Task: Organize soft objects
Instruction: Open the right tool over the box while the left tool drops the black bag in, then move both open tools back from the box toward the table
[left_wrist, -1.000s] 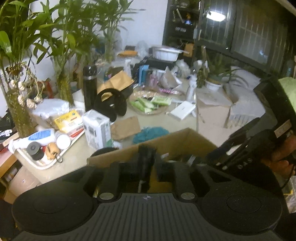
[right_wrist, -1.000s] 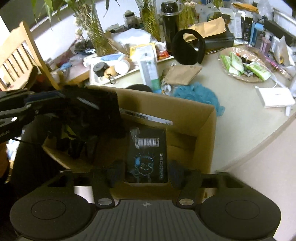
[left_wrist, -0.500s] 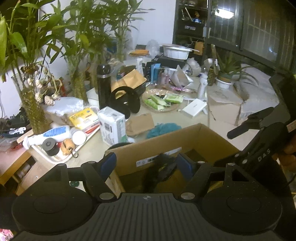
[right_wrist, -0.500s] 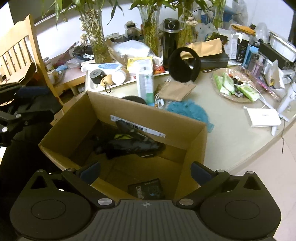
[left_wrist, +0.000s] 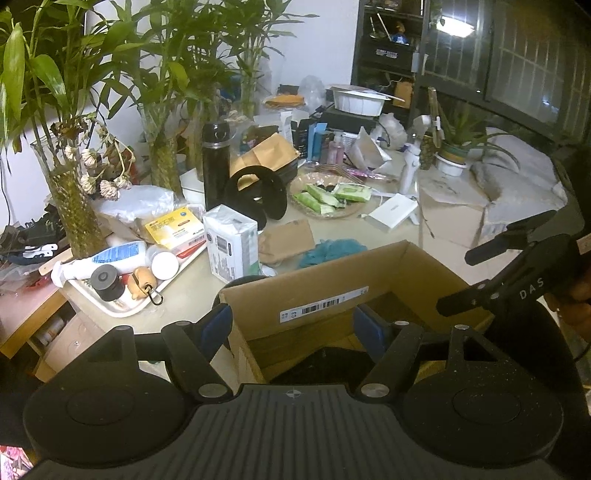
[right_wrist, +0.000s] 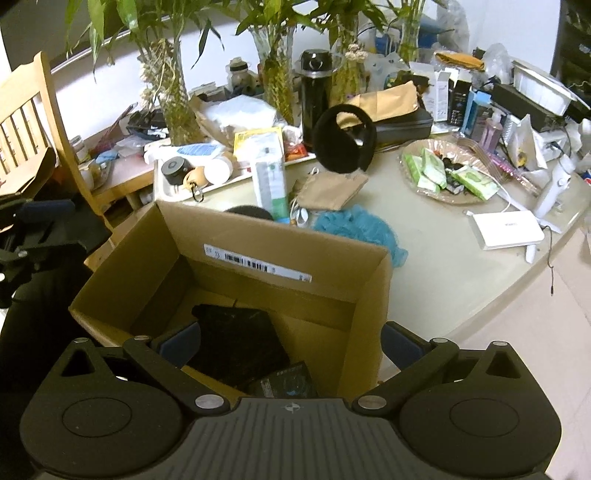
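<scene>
An open cardboard box stands at the table's near edge. A dark soft item and a black packet lie on its floor. My left gripper is open and empty above the box's left rim. My right gripper is open and empty over the box; it also shows in the left wrist view. On the table behind the box lie a teal fluffy cloth and black earmuffs.
A white tray of bottles, a white carton, a black flask, vases of bamboo, a plate of green packets and a white box crowd the table. A wooden chair stands left.
Both grippers opened and let their items fall into the box, then drew back and up. The dark soft item and the black packet now rest on the box floor.
</scene>
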